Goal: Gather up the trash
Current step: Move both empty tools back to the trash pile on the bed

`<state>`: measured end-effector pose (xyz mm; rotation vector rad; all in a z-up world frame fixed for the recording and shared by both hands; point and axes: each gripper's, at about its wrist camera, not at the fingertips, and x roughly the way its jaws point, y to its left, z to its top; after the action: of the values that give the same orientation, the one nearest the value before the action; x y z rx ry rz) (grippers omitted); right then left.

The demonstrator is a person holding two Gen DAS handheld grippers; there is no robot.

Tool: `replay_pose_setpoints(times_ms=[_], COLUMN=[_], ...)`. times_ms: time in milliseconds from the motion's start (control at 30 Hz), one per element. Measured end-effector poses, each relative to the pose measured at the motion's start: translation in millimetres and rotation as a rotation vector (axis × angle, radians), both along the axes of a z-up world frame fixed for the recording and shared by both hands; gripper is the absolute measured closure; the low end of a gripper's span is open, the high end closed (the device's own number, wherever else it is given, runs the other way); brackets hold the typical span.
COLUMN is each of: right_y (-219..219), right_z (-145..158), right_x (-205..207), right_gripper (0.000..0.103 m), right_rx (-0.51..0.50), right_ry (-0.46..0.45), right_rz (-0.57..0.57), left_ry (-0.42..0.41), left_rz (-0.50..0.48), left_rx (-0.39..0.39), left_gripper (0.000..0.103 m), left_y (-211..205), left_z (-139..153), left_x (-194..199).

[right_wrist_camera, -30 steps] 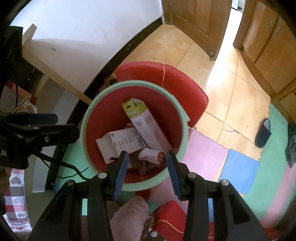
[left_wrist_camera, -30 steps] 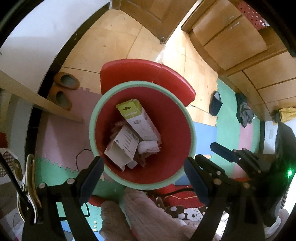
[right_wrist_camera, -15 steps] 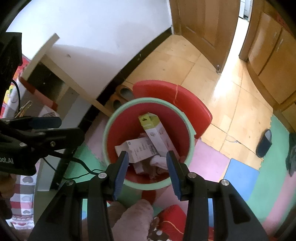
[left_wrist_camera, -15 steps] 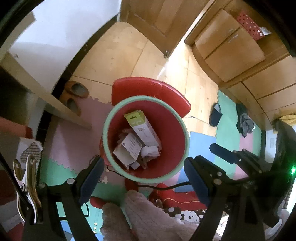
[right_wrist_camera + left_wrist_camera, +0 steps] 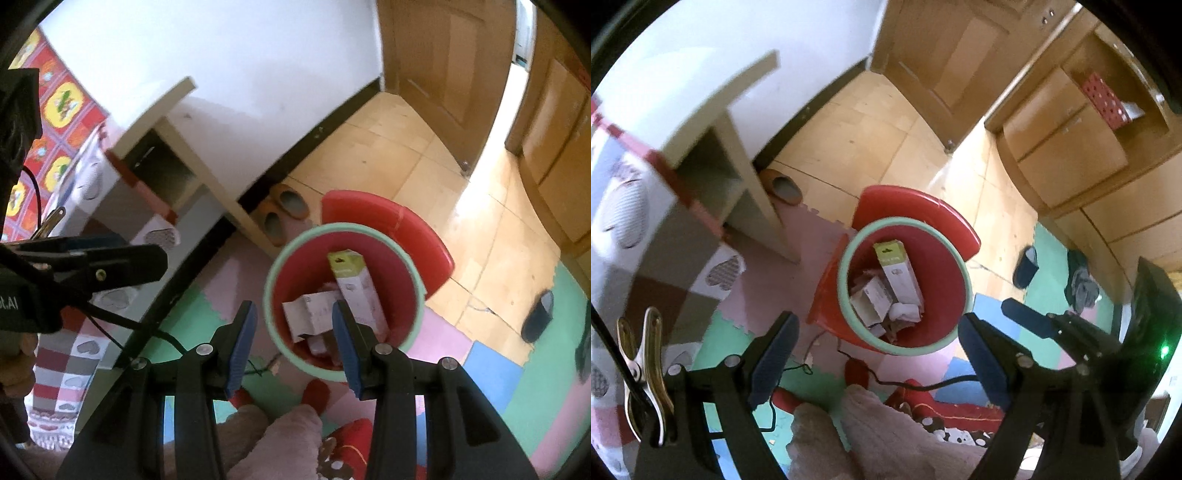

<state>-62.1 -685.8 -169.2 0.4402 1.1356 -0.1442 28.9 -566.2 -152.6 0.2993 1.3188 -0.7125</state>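
Red bin (image 5: 402,258) holding boxes (image 5: 354,291) below; left gripper (image 5: 875,354) and right gripper (image 5: 291,347) gaping, empty; drop seemingly done, next seeking more trash.

Red bin (image 5: 945,280) with mint-green rim, green-topped white box (image 5: 897,269), pastel patchwork floor mat (image 5: 546,373).
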Motion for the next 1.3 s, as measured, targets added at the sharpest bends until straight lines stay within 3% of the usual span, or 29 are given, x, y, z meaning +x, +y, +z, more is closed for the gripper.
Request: replay_pose_setpoints(times_ms=[600,833,1100,1300], right_y=[105.3,146.7,193.8,231.8], right_z=[66.8,85.0,102.6,109.6], right_x=[58.9,86.3,106.6,118.4], right_gripper=[0.060,0.060,0.060,0.059], right_rx=[0.039,0.055,0.052,0.056], right_ry=[-0.121,-0.149,-0.168,-0.167], right_rz=[0.277,0.361,0.435,0.492], left_ry=[-0.138,-0.155,-0.218,-0.239], left_rz=[0.223,0.316,0.397,0.498], left_rx=[-0.041,-0.071,-0.003,-0.002], left_gripper=[0.012,0.012,0.012,0.012], left_y=[130.2,187.3,250.7,314.4], left_z=[82.8,104.8,126.2,147.3], left_x=[27.1,38.4,51.1,63.0])
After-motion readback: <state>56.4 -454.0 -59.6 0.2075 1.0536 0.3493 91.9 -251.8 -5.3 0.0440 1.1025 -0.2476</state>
